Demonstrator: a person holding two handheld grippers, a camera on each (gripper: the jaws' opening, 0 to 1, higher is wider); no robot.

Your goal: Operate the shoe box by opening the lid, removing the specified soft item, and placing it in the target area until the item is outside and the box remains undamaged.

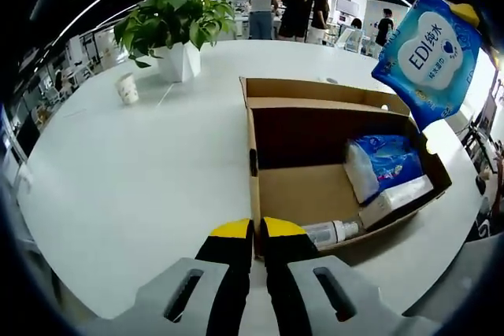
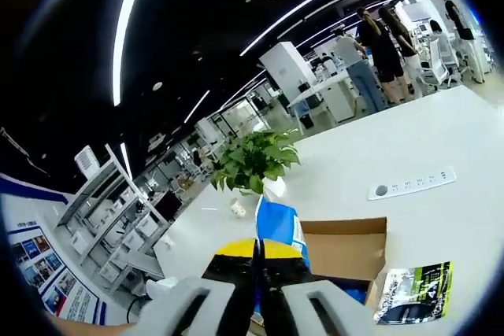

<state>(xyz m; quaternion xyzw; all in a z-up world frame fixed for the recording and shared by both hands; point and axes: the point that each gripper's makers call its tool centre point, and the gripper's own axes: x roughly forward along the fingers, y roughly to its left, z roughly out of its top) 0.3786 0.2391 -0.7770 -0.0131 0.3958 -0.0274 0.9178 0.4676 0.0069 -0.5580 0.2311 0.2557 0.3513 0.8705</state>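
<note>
In the left gripper view, the left hand-held gripper point(image 1: 258, 230) sits closed and empty at the open shoe box point(image 1: 315, 186) on the white counter point(image 1: 142, 179), wipes pack point(image 1: 429, 57) raised above, while in the right gripper view, the right hand-held gripper point(image 2: 257, 251) pinches that pack point(image 2: 279, 230) over the box point(image 2: 346, 251).

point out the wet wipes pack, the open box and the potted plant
wet wipes pack point(image 1: 429, 54), left gripper view, on its white label
open box point(image 1: 303, 194), left gripper view, on its bare cardboard floor
potted plant point(image 1: 179, 60), left gripper view, on its white pot
</note>
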